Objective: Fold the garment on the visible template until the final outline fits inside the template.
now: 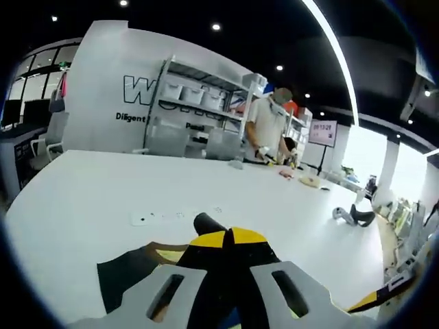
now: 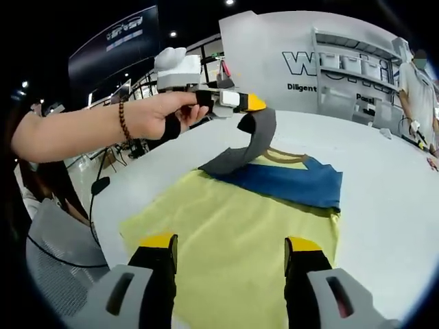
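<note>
Left gripper (image 2: 248, 104), held up in a person's hand (image 2: 154, 113), has its yellow-tipped jaws pressed together on a dark grey sleeve (image 2: 255, 140) of the garment (image 2: 274, 179), lifting that sleeve clear of the white desk (image 2: 384, 171). Right gripper (image 2: 232, 248) hangs low over the yellow sheet (image 2: 233, 233), jaws wide apart, nothing between them. The garment, blue and grey with a yellow collar, lies on the far part of that sheet.
</note>
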Tool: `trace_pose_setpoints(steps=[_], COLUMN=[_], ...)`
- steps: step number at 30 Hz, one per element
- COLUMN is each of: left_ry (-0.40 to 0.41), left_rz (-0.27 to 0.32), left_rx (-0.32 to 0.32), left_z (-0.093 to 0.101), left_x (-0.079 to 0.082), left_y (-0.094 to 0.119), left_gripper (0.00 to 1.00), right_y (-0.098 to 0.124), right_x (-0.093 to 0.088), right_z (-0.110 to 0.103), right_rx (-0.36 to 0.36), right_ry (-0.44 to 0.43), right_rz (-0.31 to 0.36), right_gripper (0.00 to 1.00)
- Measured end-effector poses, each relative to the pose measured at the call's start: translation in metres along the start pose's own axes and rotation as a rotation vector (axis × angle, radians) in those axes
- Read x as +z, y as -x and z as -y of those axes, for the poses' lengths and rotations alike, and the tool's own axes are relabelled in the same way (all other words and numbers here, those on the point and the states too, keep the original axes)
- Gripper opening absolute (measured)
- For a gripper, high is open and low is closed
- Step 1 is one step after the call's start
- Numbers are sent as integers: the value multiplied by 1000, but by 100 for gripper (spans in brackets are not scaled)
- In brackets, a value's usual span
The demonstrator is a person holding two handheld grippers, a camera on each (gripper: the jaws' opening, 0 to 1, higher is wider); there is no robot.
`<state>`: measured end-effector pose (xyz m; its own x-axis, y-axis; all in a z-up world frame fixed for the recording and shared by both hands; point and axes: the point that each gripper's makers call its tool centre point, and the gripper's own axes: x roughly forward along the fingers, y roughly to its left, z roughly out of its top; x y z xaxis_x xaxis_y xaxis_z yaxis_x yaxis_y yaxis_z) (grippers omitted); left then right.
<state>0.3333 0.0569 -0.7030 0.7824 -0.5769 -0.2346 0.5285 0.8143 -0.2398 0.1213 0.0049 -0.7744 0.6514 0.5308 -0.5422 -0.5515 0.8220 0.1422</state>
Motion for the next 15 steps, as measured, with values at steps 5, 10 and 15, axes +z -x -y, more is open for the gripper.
trace_pose_setpoints(steps=[5,10,15], left_ry=[-30,-35,-10], left_rz=[-34,-57,-99], left_rx=[-11,-18,-12], left_z=[5,8,9], left_x=[-17,-27,-43], left_y=[-14,-21,-31], left_gripper=[0,0,0], right_y=[0,-1,0], right_x=[-2,-2,-5], right_z=[2,2,1], right_rx=[-4,-4,-3], right_ry=[-3,-5,-2], right_rz=[-5,-8,-12], right_gripper=[60,60,60])
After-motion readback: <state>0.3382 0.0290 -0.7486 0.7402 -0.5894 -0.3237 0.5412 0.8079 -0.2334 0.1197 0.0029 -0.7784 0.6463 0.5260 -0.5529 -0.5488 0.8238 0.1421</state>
